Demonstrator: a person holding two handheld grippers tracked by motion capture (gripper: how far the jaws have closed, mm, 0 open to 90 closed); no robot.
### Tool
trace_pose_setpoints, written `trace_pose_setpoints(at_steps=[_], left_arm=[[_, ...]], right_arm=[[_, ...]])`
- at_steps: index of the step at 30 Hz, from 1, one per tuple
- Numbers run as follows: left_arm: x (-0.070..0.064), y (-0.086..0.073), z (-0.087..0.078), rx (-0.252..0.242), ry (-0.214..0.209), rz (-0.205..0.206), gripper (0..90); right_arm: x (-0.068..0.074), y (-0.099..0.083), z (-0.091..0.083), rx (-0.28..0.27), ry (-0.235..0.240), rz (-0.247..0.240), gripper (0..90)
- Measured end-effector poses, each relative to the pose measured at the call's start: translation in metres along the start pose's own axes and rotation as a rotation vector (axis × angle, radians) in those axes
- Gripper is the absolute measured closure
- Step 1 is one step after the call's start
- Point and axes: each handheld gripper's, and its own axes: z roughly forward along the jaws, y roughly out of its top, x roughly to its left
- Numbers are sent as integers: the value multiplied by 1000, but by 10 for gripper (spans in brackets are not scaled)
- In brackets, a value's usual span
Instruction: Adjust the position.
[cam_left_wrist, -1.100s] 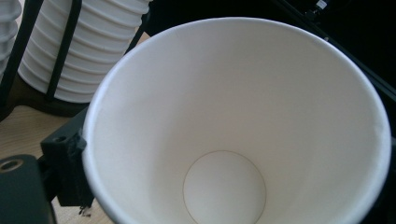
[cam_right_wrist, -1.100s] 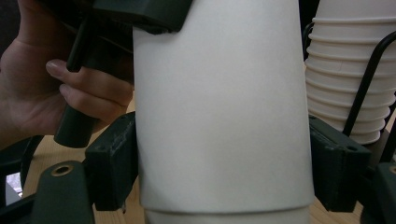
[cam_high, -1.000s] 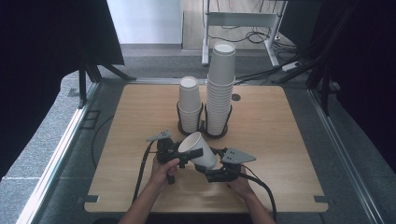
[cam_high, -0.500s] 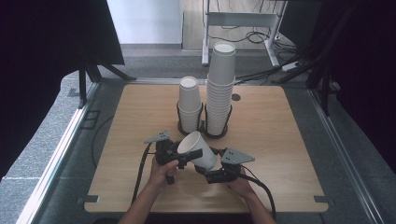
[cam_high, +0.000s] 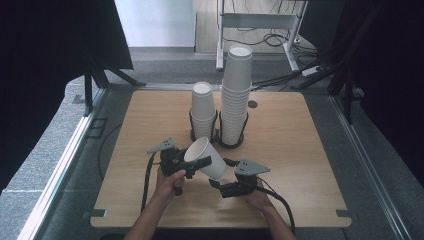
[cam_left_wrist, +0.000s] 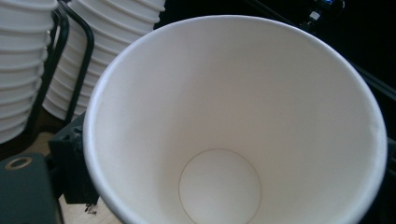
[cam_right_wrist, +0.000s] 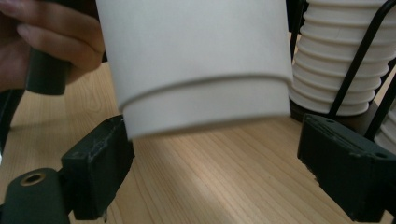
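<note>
Cups come first in our reading of the high view: two nested stacks of white paper cups stand upright at the table's (cam_high: 300, 150) far middle, each in a black wire holder. The shorter stack (cam_high: 203, 107) is on the left, the taller stack (cam_high: 236, 95) just beside it on the right. Nearer the person, a single paper cup (cam_high: 206, 158) is held above the wood, tilted, with its mouth up and to the left and its base toward the right gripper (cam_high: 216, 184). The left gripper (cam_high: 199, 164) is clamped on the cup's wall near the rim. The right gripper lies low, just beside the cup's base.

From the left gripper view we look straight into the cup (cam_left_wrist: 233, 130); it is empty, with its round bottom plain to see. Both stacks rise behind it at the upper left, the wire holder (cam_left_wrist: 77, 56) in front of them.

From the right gripper view we note the cup's base (cam_right_wrist: 201, 93) hanging above the table (cam_right_wrist: 210, 186), between the right gripper's jaws, which stand wide apart and touch nothing. A stack in its holder (cam_right_wrist: 341, 65) stands close behind on the right; the person's left hand (cam_right_wrist: 46, 42) grips a handle on the left.
</note>
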Motion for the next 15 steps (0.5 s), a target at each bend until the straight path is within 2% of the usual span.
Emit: trace_pose_setpoints(at_steps=[15], left_arm=[[5, 4, -11, -27, 38, 11, 134]], right_arm=[[0, -2, 1, 35, -10, -15, 108]])
